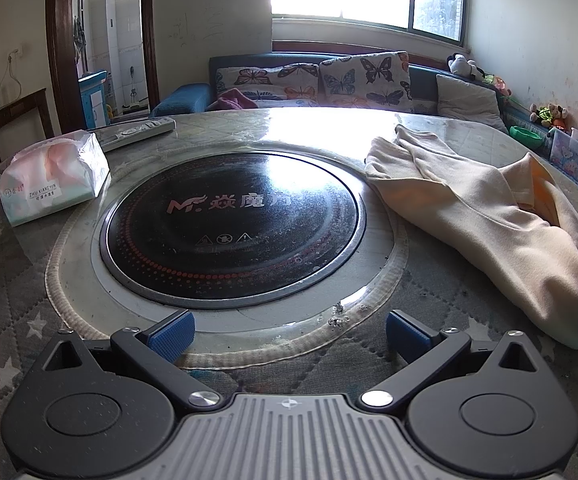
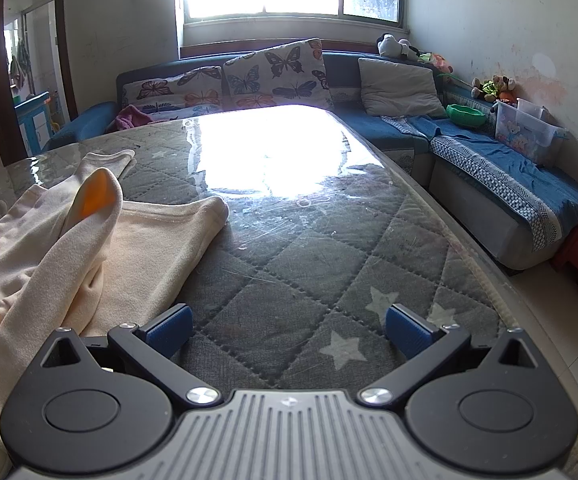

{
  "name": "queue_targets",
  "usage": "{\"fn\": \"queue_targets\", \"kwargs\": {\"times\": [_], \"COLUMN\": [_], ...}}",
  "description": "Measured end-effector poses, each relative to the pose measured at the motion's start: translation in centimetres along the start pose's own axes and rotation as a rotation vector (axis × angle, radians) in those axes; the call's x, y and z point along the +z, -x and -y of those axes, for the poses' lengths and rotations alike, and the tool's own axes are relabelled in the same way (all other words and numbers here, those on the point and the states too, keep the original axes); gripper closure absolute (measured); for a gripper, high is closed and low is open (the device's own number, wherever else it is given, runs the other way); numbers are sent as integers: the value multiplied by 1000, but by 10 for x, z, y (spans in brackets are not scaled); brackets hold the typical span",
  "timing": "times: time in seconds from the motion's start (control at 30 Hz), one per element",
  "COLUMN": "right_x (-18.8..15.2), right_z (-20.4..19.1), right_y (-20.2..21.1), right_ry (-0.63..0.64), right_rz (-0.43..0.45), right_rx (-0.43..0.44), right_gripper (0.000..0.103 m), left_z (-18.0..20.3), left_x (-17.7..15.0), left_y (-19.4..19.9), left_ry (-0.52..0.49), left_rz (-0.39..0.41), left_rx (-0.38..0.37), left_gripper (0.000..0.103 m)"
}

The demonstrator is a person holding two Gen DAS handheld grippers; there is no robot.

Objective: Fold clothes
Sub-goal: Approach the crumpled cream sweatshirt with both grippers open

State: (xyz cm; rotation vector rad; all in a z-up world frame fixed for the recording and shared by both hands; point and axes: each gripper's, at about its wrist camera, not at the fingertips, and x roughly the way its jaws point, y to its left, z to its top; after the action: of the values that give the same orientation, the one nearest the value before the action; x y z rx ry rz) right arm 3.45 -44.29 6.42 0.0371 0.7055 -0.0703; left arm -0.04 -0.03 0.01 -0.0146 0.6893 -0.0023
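1. Left wrist view: your left gripper (image 1: 290, 334) hangs over the near rim of the table (image 1: 217, 360), jaws spread wide, nothing between the blue pads (image 1: 173, 334).
2. Same view: the garment (image 1: 489, 224), cream coloured, lies at about 2 o'clock from the gripper, well apart from it. It is rumpled, not flat. One long narrow part, a sleeve or leg (cannot tell which), runs off toward 1 o'clock.
3. Same view: a black hotplate (image 1: 233, 228) sits dead ahead at 12 o'clock. A tissue pack (image 1: 53, 180) is at 10 o'clock and a remote (image 1: 137, 132) lies beyond it. None of them touches the cloth.
4. Right wrist view: your right gripper (image 2: 288, 332) is also spread wide and empty, over the quilted table cover (image 2: 309, 280).
5. Same view: the garment (image 2: 49, 248) is at 9 to 10 o'clock, just beside the left pad (image 2: 169, 330). One fold stands up and shows an orange inside (image 2: 95, 196).
6. Handling, as a judgement: soft, light, limp knit. It will sag and drag, and may slide easily on the glossy clear sheet over the table.
7. Where to grip: pinch a hem or seam edge, such as the flat straight edge near 11 o'clock in the right view. Avoid the bunched middle, where you would grab several layers.
8. The cloth is neither laid flat nor in a tidy fold, so folding looks unfinished.
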Motion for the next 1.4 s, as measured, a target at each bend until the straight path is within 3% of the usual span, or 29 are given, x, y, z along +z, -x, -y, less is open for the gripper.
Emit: {"fn": "queue_targets", "kwargs": {"times": [0.27,0.9,1.4], "right_x": [-11,-39,-54], "right_z": [0,-13,-36], "right_y": [26,95,115], "right_ry": [27,55,113], "right_rz": [-10,-24,-25], "right_rx": [25,90,146], "right_gripper": [0,0,0], "left_z": [17,82,114], "left_x": [-3,-2,-5], "left_y": [13,41,52], "left_ry": [11,-8,-78], "left_rz": [-22,-88,-114], "left_rx": [48,-54,-89], "left_gripper": [0,0,0]}}
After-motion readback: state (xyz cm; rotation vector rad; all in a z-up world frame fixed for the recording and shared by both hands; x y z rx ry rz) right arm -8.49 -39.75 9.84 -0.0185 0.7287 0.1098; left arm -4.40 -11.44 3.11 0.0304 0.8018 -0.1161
